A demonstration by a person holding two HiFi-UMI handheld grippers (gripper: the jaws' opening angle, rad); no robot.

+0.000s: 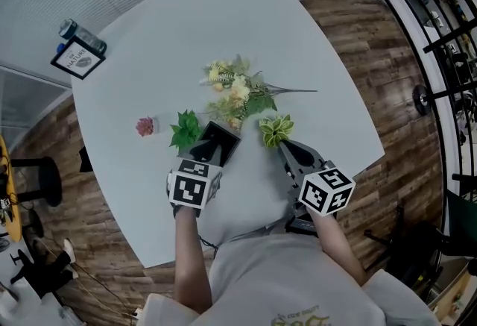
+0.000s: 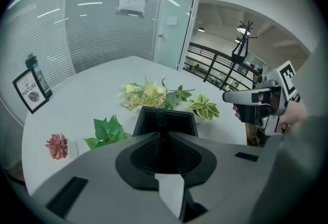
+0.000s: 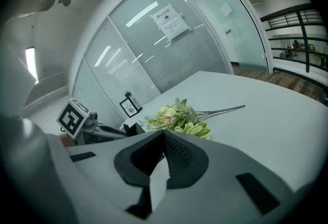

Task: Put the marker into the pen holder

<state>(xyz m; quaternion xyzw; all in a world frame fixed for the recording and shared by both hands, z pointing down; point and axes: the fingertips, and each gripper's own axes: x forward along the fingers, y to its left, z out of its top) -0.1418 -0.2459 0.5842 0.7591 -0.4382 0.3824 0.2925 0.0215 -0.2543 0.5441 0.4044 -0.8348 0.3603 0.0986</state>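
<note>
- Black and square with an open top, the pen holder (image 1: pixel 221 139) stood on the white table (image 1: pixel 328 86), a little in from the near edge.
- It sat between a green leafy sprig (image 1: pixel 185 129) on its left and a pale variegated sprig (image 1: pixel 275 128) on its right, with each just beside it.
- The left hand-held gripper (image 1: pixel 207 150) reached over the holder's near rim, and its marker cube faced up toward the head camera.
- In the left gripper view its jaws were drawn in narrow. A slim dark rod, apparently the marker (image 2: pixel 161 117), stuck out from between the tips, in line with the holder's opening (image 2: pixel 165 121).
- How far the marker reached into the holder could not be told.
- The right hand-held gripper (image 1: pixel 284 145) hung near the variegated sprig, to the right of the holder and apart from it.
- In the right gripper view (image 3: pixel 163 134) its jaws met edge to edge with nothing between them.
- A bunch of yellow and cream flowers (image 1: pixel 235 89) lay toward the middle of the table, with its thin stems pointing to the right edge.
- A small pink flower (image 1: pixel 145 125) stood toward the left edge.
- A framed sign (image 1: pixel 78 60) and a bottle (image 1: pixel 80 35) stood together at the far left corner.
</note>
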